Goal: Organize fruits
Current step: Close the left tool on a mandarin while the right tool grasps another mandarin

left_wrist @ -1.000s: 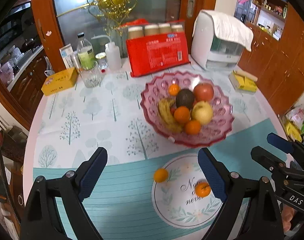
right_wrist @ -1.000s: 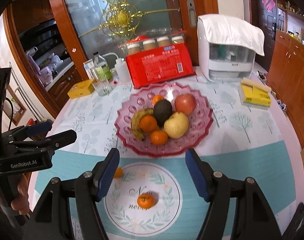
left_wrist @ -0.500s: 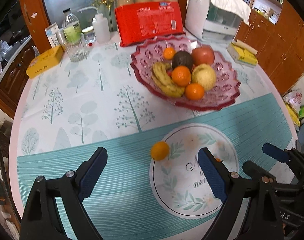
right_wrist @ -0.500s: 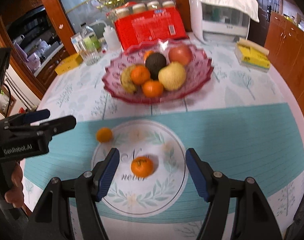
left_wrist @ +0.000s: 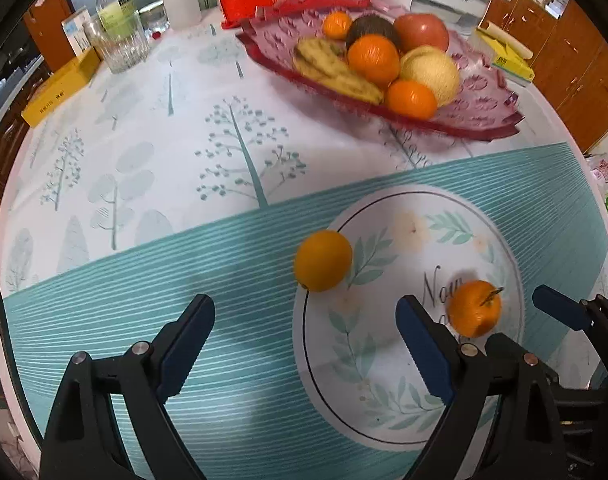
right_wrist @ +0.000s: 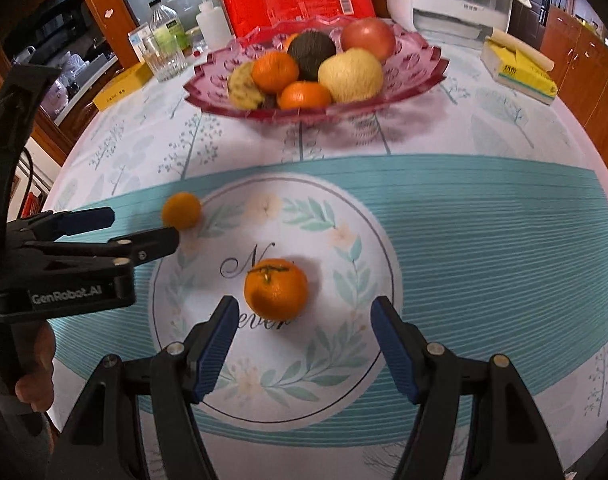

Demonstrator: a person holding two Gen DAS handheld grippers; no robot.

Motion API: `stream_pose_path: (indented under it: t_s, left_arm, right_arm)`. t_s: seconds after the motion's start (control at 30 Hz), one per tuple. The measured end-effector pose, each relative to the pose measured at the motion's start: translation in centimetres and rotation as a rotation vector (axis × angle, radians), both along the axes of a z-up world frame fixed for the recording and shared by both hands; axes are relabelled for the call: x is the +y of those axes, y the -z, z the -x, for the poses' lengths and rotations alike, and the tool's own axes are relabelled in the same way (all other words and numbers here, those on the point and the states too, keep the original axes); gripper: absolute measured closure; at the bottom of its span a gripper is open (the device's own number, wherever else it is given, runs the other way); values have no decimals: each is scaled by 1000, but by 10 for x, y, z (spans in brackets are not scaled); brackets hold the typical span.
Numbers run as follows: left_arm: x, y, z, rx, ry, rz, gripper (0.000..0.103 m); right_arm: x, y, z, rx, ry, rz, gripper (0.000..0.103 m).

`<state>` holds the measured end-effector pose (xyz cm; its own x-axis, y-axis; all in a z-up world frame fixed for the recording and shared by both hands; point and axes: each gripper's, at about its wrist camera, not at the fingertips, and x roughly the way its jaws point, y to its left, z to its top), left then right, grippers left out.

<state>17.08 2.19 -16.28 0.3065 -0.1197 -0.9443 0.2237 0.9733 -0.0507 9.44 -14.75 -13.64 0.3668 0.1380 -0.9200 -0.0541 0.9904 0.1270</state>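
Two loose fruits lie on the near part of the round table. A stemmed mandarin (right_wrist: 275,294) sits on the white floral medallion of the tablecloth (right_wrist: 484,220), and a smaller, smoother orange fruit (left_wrist: 323,260) rests at the medallion's left edge. Farther back stands the pink glass fruit bowl (right_wrist: 416,68), already heaped with oranges, a banana, an avocado, a pear and an apple.

The right gripper (right_wrist: 304,344) is spread wide and empty, and the mandarin lies just ahead of the gap between its blue pads, touching neither. To take it well, I would push forward until the pads flank the fruit's widest part, then squeeze gently so it neither rolls nor bruises.

The left gripper (left_wrist: 304,348) is equally wide and empty, with the smaller fruit a little ahead of its opening.
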Motion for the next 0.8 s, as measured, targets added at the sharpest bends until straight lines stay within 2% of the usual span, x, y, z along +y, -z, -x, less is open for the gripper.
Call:
stream_pose_path:
  t_s: [0.43, 0.57, 0.8]
  left_arm:
    - [6, 20, -12, -6, -40, 25, 12]
    - [3, 19, -13, -23, -24, 32, 16]
    - [-6, 18, -16, -41, -1, 24, 39]
  right_arm:
    - [11, 19, -8, -1, -24, 10, 34]
    - [11, 22, -8, 0, -25, 21, 34]
    - [13, 26, -8, -1, -24, 30, 37]
